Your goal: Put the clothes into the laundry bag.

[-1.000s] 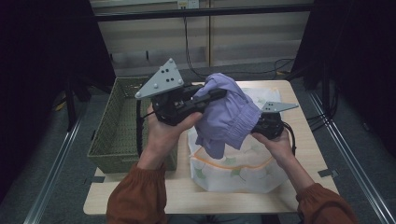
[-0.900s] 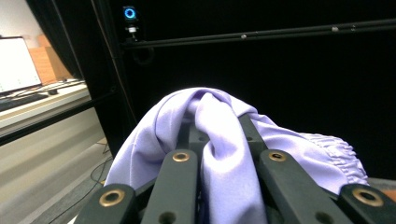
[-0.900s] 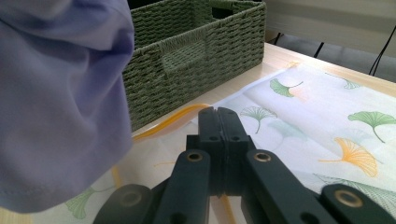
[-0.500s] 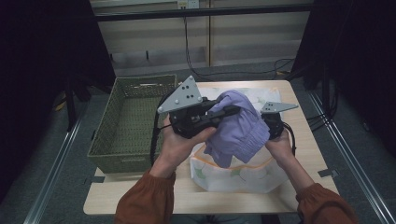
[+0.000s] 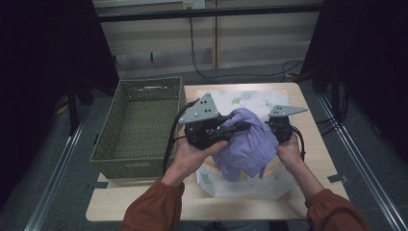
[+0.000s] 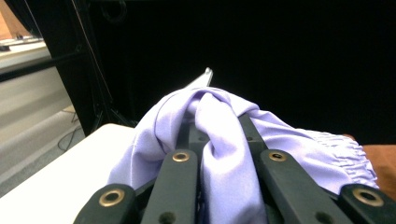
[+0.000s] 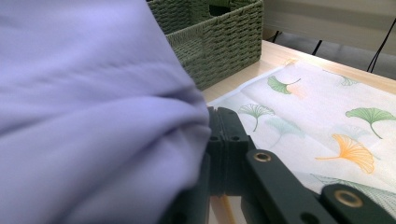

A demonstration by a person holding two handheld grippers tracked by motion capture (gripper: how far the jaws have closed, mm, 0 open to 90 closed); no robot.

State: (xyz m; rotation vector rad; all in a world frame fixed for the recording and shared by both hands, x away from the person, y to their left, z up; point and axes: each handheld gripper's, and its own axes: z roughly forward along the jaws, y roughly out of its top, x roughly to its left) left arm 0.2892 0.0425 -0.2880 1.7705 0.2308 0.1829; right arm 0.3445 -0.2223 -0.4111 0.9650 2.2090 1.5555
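— What do the left tongs hold?
— They're clamped on a fold of the soft lilac cloth garment, bunched above the ginkgo-leaf printed white sheet on the pale wooden tabletop.
— And the right tongs?
— Pinched shut on the same garment's other side.
— The rectangular green woven basket?
— Beside the sheet, nothing visible inside.

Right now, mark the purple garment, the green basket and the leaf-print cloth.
purple garment [image 5: 248, 147], high view, bunched middle.
green basket [image 5: 139, 163], high view, near wall.
leaf-print cloth [image 7: 327, 116], right gripper view, flat printed part.
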